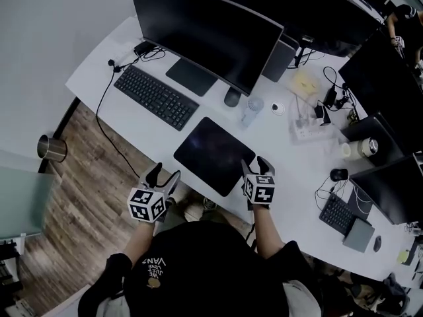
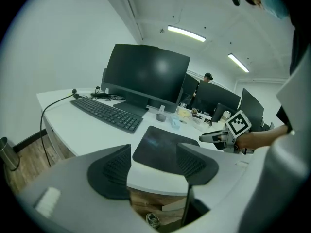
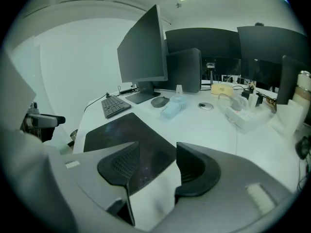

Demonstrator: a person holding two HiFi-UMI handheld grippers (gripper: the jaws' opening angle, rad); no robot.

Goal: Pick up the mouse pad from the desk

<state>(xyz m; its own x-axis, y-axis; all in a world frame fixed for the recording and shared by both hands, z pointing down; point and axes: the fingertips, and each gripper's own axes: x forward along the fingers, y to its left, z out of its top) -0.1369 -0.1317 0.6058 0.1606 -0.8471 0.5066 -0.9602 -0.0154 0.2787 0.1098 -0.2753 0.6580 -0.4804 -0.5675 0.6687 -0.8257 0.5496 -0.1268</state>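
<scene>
Right now we see the mouse pad (image 1: 215, 154) lying flat and skewed on the white surface (image 1: 132, 131). It sits close to the near edge, in front of the big monitor (image 1: 205, 32). One of its corners points towards that edge. The keyboard (image 1: 155, 96) lies further along the surface towards the left end, apart from the pad. The mouse (image 1: 232, 97) rests just under the monitor, beyond the pad's far corner.

We hold the right hand-held gripper (image 1: 255, 166) at the pad's near right side. In the right gripper view its jaws are spread wide (image 3: 155, 166). The dark pad (image 3: 126, 135) shows under the left jaw and in the gap between the two, with bare white surface beside it. The jaws close on nothing, and we cannot tell whether they touch the pad.

We hold the left hand-held gripper (image 1: 164, 174) at the near edge of the surface, just left of the pad's near corner and clear of it. In the left gripper view its jaws (image 2: 153, 166) are also spread, with nothing held. The rim of the surface crosses the gap, the wooden floor (image 2: 146, 203) shows below it, and the pad (image 2: 165, 147) lies just beyond. The right hand-held gripper (image 2: 214, 137) shows there too, at the pad's far side.
</scene>
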